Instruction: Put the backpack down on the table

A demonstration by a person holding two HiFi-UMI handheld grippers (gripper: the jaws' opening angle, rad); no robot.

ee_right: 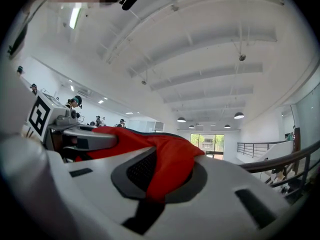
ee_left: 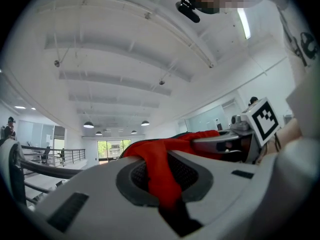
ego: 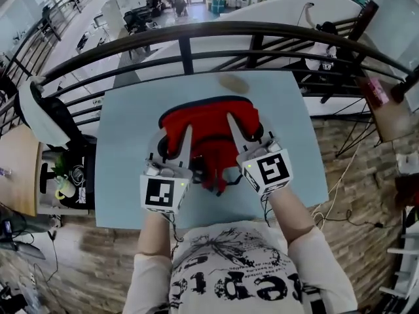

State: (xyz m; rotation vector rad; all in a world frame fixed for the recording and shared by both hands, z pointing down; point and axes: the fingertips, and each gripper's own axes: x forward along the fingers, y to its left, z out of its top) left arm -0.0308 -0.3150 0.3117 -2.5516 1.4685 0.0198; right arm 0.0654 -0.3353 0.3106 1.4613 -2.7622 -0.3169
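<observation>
Over the pale blue table (ego: 124,142), I hold the red backpack (ego: 209,126) between both tools. My left gripper (ego: 175,137) is clamped nearly shut on a fold of its red fabric, and my right gripper (ego: 243,131) pinches another fold the same way. I judge this to be the carrying step. Next I should lower the bag until the table bears it, then release. The backpack is soft and bright red, with dark trim and black straps, and it sags between the two grips.

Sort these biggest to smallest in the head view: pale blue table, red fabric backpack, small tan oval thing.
1. pale blue table
2. red fabric backpack, which may look bigger from being nearer the camera
3. small tan oval thing, by far the smallest
</observation>
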